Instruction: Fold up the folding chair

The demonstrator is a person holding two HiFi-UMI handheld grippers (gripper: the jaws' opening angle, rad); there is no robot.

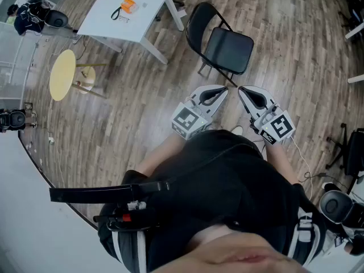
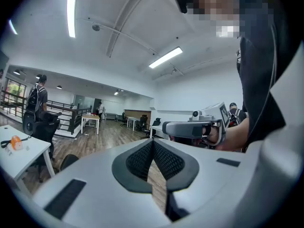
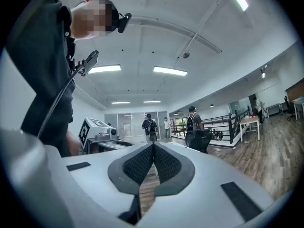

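A black folding chair point(image 1: 224, 44) stands unfolded on the wooden floor, straight ahead of me in the head view. Its seat is level and its rounded back faces away to the left. My left gripper point(image 1: 223, 90) and right gripper point(image 1: 241, 90) hover side by side just short of the seat's near edge, tips close together and touching nothing. The left gripper view shows its own jaws point(image 2: 153, 142) pressed together and empty, with the right gripper point(image 2: 190, 127) beside them. In the right gripper view the jaws point(image 3: 153, 147) are likewise closed on nothing.
A white table point(image 1: 149, 17) with an orange object point(image 1: 128, 5) stands behind and left of the chair. A round yellow stool point(image 1: 62, 74) stands further left by a glass railing. Black office-chair parts point(image 1: 341, 203) sit at the right edge. People stand far off in the room point(image 3: 150, 126).
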